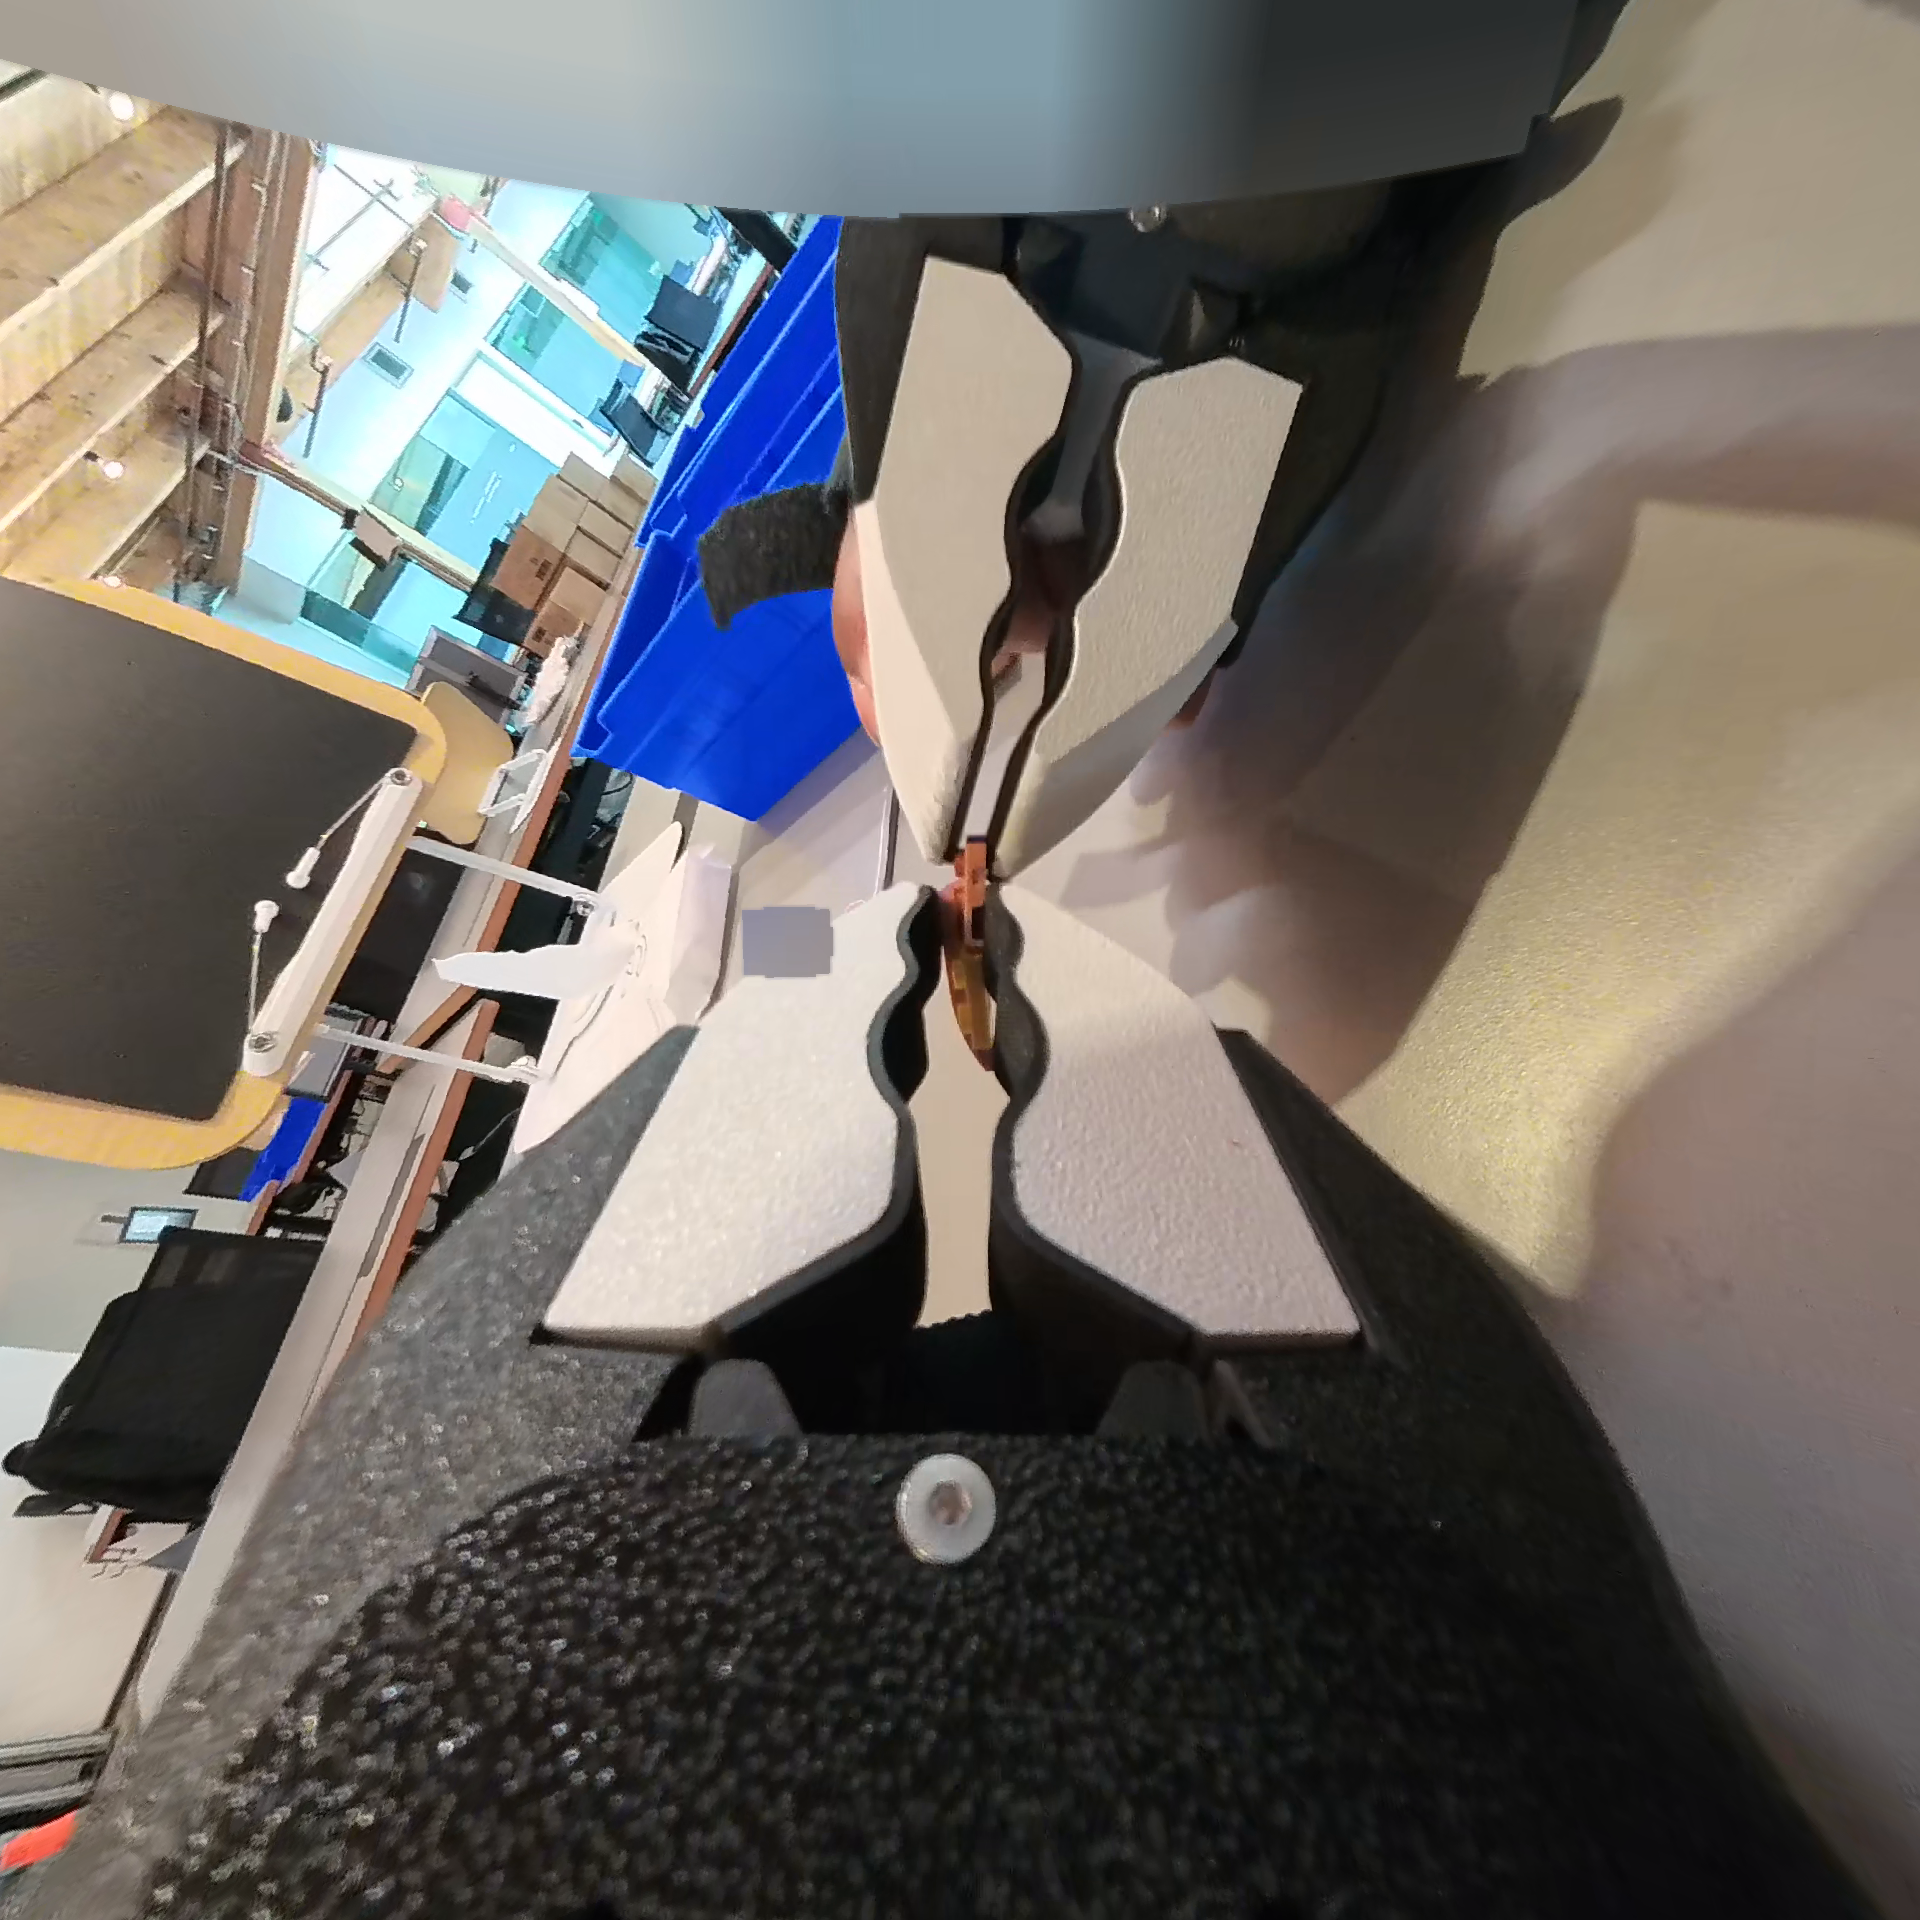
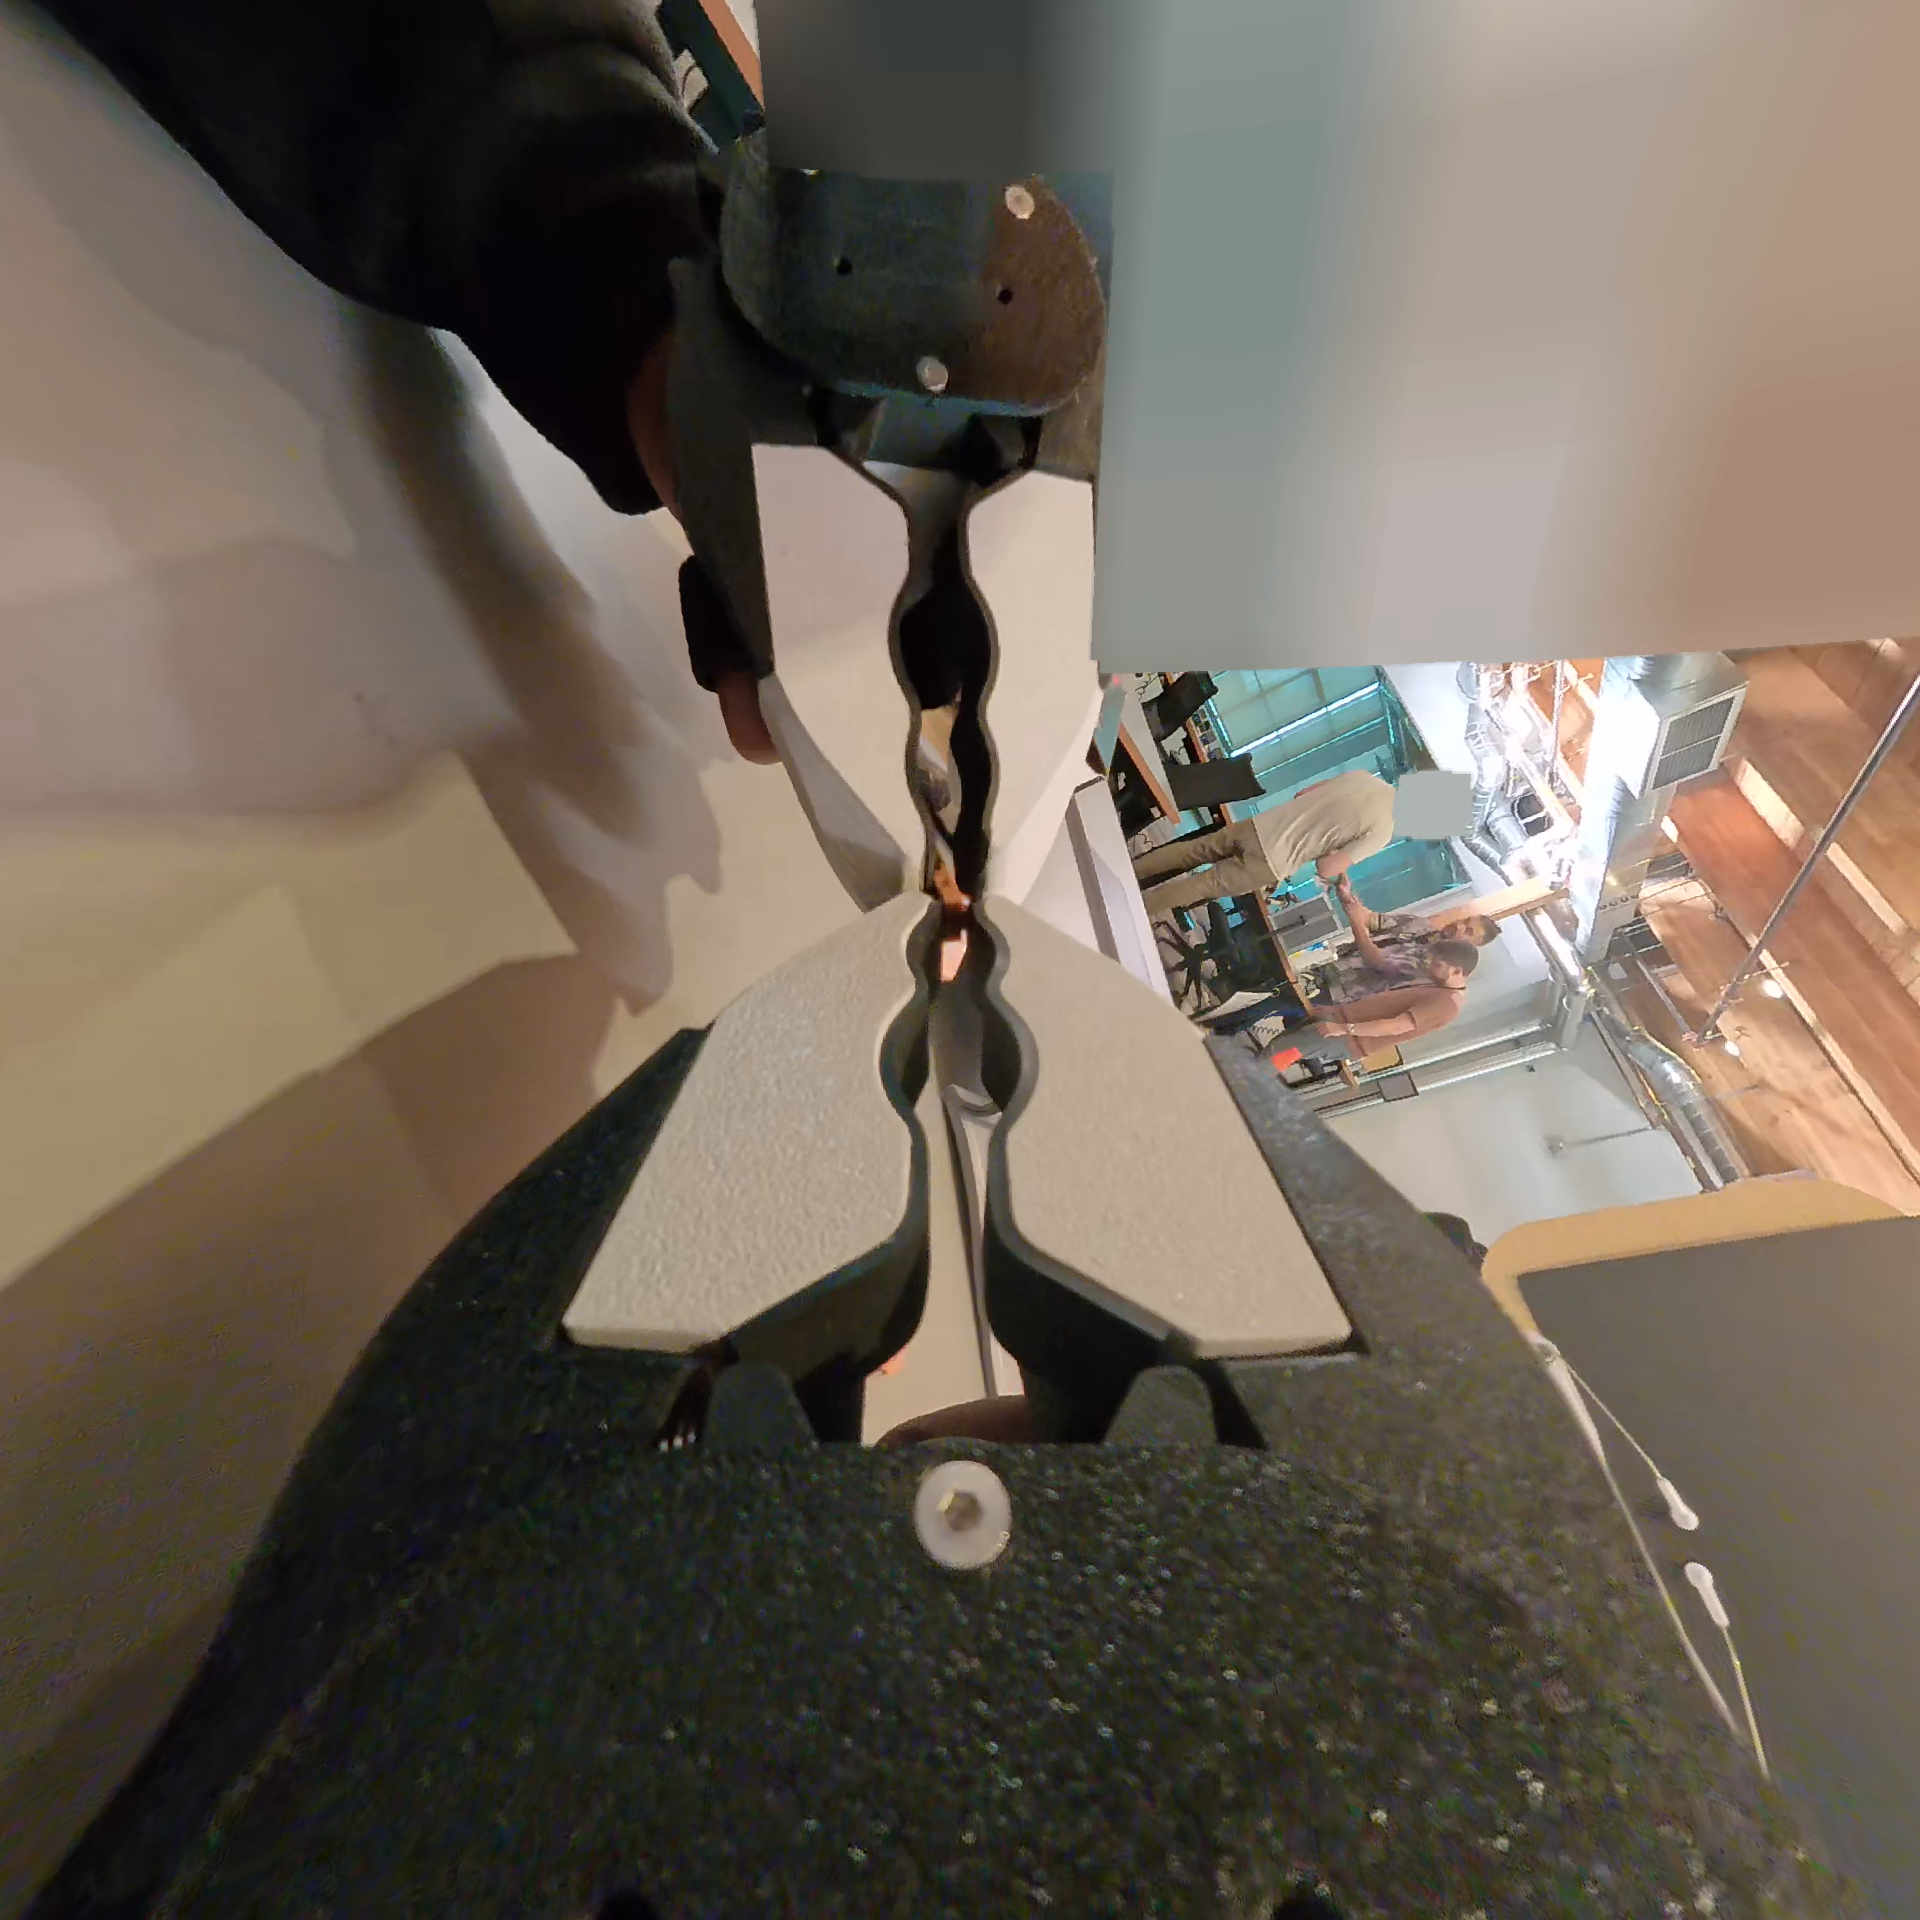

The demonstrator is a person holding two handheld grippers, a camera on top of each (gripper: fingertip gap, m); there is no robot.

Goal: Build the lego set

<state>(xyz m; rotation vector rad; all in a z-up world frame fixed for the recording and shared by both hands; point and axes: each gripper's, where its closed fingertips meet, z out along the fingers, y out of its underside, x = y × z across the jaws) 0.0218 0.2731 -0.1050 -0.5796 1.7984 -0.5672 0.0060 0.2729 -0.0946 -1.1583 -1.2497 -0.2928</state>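
Between the two grippers, tip to tip above the pale tabletop [image 1: 1558, 935], hangs a small thin orange-brown strip [image 1: 971, 977], which looks like a flexible flat piece with darker markings; what it is exactly cannot be told. The left gripper [image 1: 961, 909] has its jaws drawn nearly together, and the strip runs down the narrow gap between its black-lined pads, lying against the pad on the right side of that view. The right gripper [image 2: 951, 920] faces it head on, its jaws likewise almost closed, with the orange end of the strip showing right at its tips. In each wrist view the opposite gripper appears upside down and meets the near one at the strip, so both seem to be pinching the same piece, one at each end.

As a judgement, the piece is already lifted and shared between both grippers, neither having let go; nothing shows where it is meant to end up.

Off toward the far edge of the tabletop sit blue bins [image 1: 748, 582] and some white paper [image 1: 623, 935]. A black board with a wooden rim [image 1: 156, 831] stands at the side, with people [image 2: 1392, 935] well apart in the room behind
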